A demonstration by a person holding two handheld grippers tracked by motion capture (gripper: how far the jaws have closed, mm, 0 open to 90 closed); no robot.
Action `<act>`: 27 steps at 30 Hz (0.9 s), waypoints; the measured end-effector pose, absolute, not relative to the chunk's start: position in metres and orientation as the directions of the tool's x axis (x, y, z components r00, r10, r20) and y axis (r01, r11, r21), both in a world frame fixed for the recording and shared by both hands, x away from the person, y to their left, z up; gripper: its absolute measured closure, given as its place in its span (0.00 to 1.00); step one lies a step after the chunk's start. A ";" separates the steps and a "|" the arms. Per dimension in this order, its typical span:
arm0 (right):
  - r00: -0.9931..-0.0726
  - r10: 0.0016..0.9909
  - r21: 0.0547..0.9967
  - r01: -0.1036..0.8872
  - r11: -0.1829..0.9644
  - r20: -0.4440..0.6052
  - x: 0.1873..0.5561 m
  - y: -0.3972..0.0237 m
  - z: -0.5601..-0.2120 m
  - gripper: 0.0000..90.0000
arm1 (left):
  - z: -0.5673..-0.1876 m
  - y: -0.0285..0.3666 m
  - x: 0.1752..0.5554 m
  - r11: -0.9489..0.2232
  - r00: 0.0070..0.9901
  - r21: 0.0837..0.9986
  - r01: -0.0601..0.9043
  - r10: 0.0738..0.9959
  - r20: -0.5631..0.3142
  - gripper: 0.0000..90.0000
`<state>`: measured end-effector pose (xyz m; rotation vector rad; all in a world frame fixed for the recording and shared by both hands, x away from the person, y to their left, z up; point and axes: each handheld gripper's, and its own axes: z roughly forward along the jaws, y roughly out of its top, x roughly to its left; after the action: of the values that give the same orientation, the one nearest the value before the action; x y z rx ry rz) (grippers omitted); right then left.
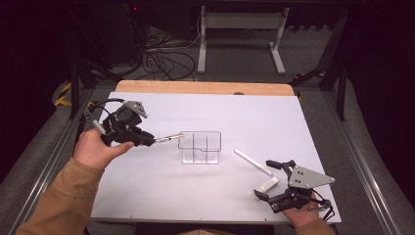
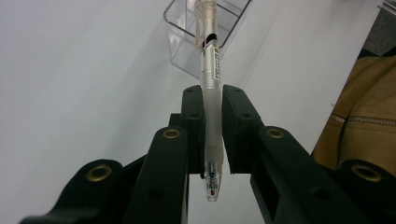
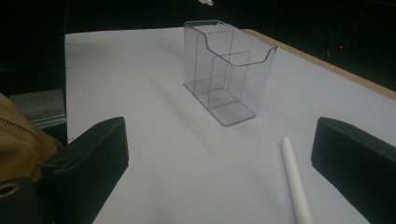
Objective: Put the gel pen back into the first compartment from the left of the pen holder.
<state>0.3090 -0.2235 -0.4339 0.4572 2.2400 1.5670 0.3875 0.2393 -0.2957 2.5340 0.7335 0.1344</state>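
Table [image 1: 147, 196]: white top, with a wooden strip along the far edge.
Holder [image 1: 199, 147]: clear plastic with inner dividers, upright near the middle of the table; seen in the right gripper view [image 3: 229, 70] standing past the jaws.
Left gripper [image 1: 155, 140]: held above the table left of the holder, pointing toward it; jaws clenched on the pen.
Right gripper [image 1: 266, 178]: low at the near right corner of the table; jaws spread wide with nothing between the pads.
Pen [image 2: 211, 107]: clear barrel with a frosted grip, clamped at the grip; the tip sticks out behind the pads, and the other end reaches the holder's left rim in the high view [image 1: 170, 137].
White stick [image 1: 252, 162]: lies flat right of the holder, just ahead of the right gripper.
White block [image 1: 268, 185]: small piece on the table, close by the right gripper.
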 end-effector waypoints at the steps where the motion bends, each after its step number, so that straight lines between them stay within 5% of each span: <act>1: -0.880 0.462 0.943 0.053 0.330 -0.112 0.309 -0.224 -0.434 0.05 | -0.296 0.238 0.388 -0.735 0.848 0.480 0.479 0.528 -0.039 0.89; 27: -0.884 0.454 0.943 0.050 0.330 -0.112 0.309 -0.224 -0.434 0.05 | -0.298 0.213 0.407 -0.755 0.829 0.377 0.537 0.555 -0.071 0.89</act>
<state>0.3089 -0.2237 -0.4338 0.4471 2.2450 1.5722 0.4072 0.2133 -0.2978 2.6258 0.8172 0.0628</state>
